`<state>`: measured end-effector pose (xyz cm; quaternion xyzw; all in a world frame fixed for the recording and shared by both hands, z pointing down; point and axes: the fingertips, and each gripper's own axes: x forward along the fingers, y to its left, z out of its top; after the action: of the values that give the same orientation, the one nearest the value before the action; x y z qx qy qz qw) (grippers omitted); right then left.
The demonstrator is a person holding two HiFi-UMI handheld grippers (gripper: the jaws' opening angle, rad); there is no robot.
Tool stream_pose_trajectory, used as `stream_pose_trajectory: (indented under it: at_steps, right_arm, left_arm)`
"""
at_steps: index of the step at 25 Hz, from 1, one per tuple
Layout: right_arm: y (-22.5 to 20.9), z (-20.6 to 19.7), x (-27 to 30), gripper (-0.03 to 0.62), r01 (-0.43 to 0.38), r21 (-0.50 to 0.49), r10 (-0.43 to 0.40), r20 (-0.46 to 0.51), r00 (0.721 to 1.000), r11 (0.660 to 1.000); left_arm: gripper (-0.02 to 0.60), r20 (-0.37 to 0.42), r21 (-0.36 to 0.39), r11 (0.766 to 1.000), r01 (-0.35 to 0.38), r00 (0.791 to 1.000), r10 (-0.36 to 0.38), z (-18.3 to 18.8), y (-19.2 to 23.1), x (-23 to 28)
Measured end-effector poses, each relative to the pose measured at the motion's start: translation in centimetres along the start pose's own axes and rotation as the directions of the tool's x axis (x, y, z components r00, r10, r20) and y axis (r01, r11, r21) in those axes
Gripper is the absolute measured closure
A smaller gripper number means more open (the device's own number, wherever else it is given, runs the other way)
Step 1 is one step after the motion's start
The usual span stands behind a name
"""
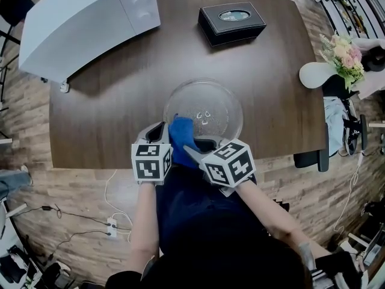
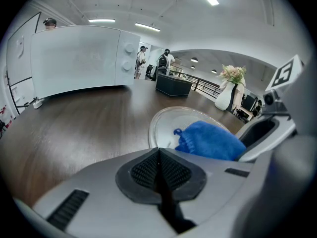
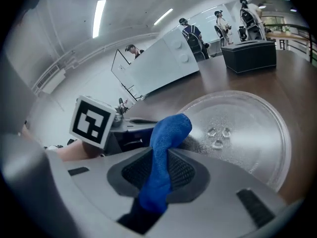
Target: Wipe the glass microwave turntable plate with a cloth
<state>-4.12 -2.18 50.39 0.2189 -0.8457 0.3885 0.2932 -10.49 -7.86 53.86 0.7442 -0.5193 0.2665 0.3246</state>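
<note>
The round glass turntable plate [image 1: 207,104] lies flat on the dark wooden table [image 1: 108,119], near its front edge; it also shows in the left gripper view [image 2: 166,120] and the right gripper view [image 3: 247,128]. My right gripper [image 1: 191,151] is shut on a blue cloth [image 1: 180,134], which rests on the plate's near left rim. In the right gripper view the blue cloth [image 3: 161,157] runs up between the pads. My left gripper [image 1: 157,138] sits just left of the cloth at the plate's edge, jaws shut with nothing between them [image 2: 159,175].
A white microwave [image 1: 84,20] stands at the table's back left. A black tissue box [image 1: 231,21] sits at the back, right of centre. A white vase with flowers [image 1: 334,62] stands beyond the table's right edge. Cables and a power strip [image 1: 111,224] lie on the floor.
</note>
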Motion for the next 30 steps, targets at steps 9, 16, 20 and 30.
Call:
stream_pose_trajectory:
  at_steps: [9,16,20,30]
  right_arm:
    - [-2.0,-1.8,1.6,0.523,0.083,-0.058,-0.086,-0.056,0.995,0.995]
    - [-3.0,-2.5,0.3,0.523,0.091,-0.049,-0.094,-0.063,0.994,0.995]
    - [-4.2,-3.2,-1.2,0.523,0.114,-0.033,-0.116,-0.065,0.991,0.993]
    - [-7.6,-4.8,-5.3,0.522,0.188,-0.007,-0.188,-0.065,0.98,0.982]
  left_arm:
    - [0.577,0.006,0.01,1.0,-0.007,1.0,0.007,0.0,0.1,-0.1]
    - [0.577,0.01,0.017,1.0,-0.015,1.0,0.015,0.0,0.1,-0.1]
    - [0.577,0.011,0.022,1.0,-0.019,1.0,0.019,0.1,0.1,0.0]
    - [0.577,0.007,0.031,0.999,-0.031,0.999,0.031,0.0,0.0,0.0]
